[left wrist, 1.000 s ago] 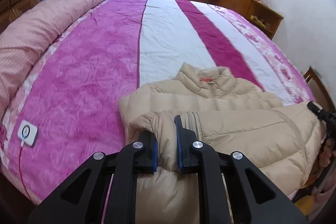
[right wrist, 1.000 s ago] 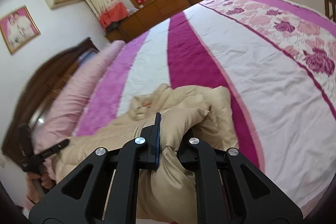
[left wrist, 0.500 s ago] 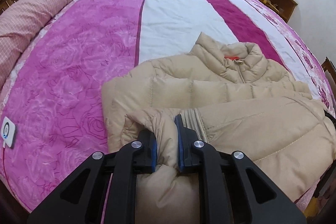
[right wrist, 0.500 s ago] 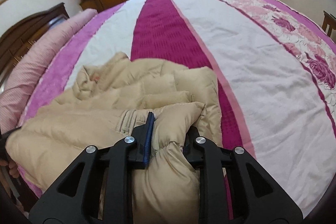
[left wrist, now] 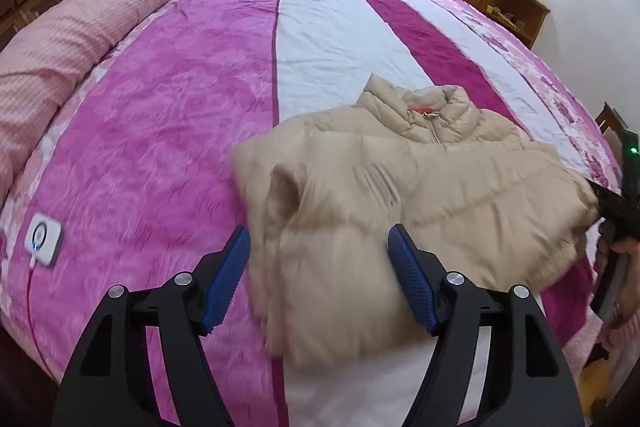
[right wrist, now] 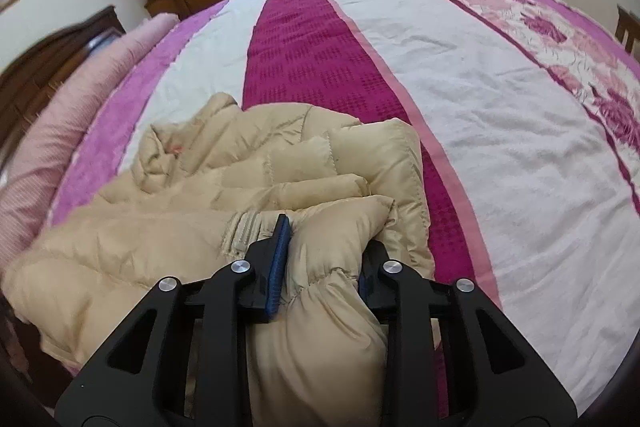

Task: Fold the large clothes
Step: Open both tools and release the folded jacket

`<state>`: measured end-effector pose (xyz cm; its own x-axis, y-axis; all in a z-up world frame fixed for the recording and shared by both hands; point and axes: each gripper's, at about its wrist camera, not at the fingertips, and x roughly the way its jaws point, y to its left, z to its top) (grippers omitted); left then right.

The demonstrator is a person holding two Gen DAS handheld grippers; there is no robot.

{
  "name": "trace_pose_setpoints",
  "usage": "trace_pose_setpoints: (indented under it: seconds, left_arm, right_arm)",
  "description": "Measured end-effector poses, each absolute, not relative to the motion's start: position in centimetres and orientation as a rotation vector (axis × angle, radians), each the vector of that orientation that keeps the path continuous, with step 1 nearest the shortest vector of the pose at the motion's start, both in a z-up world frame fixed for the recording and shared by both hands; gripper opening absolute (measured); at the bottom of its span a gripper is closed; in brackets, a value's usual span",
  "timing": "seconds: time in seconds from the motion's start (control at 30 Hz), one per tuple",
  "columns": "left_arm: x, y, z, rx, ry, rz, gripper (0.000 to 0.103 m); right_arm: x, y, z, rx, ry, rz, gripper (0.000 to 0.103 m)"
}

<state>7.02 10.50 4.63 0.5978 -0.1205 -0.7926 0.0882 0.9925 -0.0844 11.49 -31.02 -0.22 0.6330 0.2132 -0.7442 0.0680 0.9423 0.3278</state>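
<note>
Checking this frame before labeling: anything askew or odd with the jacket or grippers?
Grip is lopsided: left gripper is open, its blue pads apart from the beige puffer jacket, while right gripper is clamped on a bunched fold. The jacket lies rumpled near the bed edge. No damage visible.

A beige quilted puffer jacket (left wrist: 420, 187) lies on the bed, near its front edge, folded into a bulky bundle. Its stand-up collar (left wrist: 416, 103) points away toward the far side and shows an orange lining and a zip. A puffy sleeve with a ribbed cuff (right wrist: 244, 231) is folded across the top. The near part looks blurred in the left wrist view
</note>
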Motion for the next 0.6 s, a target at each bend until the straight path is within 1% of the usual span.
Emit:
trace_pose_setpoints:
  seconds: [0.1, 0.17, 0.23, 0.27, 0.3, 0.47, 0.6]
  left_arm:
    - [5.0, 11.5, 5.3, -0.065, 0.904, -0.124, 0.071]
    - [4.0, 11.9, 5.6, -0.082, 0.896, -0.129, 0.072]
    - [3.2, 12.2, 5.7, -0.103, 0.896, -0.141, 0.073]
    - [2.7, 12.3, 5.6, -0.111, 0.895, -0.149, 0.074]
    - [2.4, 12.3, 5.5, -0.114, 0.897, -0.154, 0.075]
    - [1.9, 11.9, 4.2, -0.102, 0.911, -0.155, 0.075]
    - [2.2, 11.7, 3.3, -0.123, 0.919, -0.156, 0.075]
  right_arm:
    - [11.2, -31.7, 0.8, 0.386, 0.884, 0.110, 0.035]
    - [10.8, -32.0, 1.7, 0.390, 0.880, 0.134, 0.039]
    - [10.3, -32.4, 2.6, 0.411, 0.876, 0.178, 0.053]
    - [10.0, -32.6, 3.1, 0.423, 0.874, 0.203, 0.067]
    - [9.5, -32.8, 3.7, 0.427, 0.867, 0.223, 0.074]
    - [6.5, -33.5, 5.8, 0.380, 0.841, 0.248, 0.075]
    - [4.1, -33.6, 5.7, 0.339, 0.851, 0.229, 0.075]
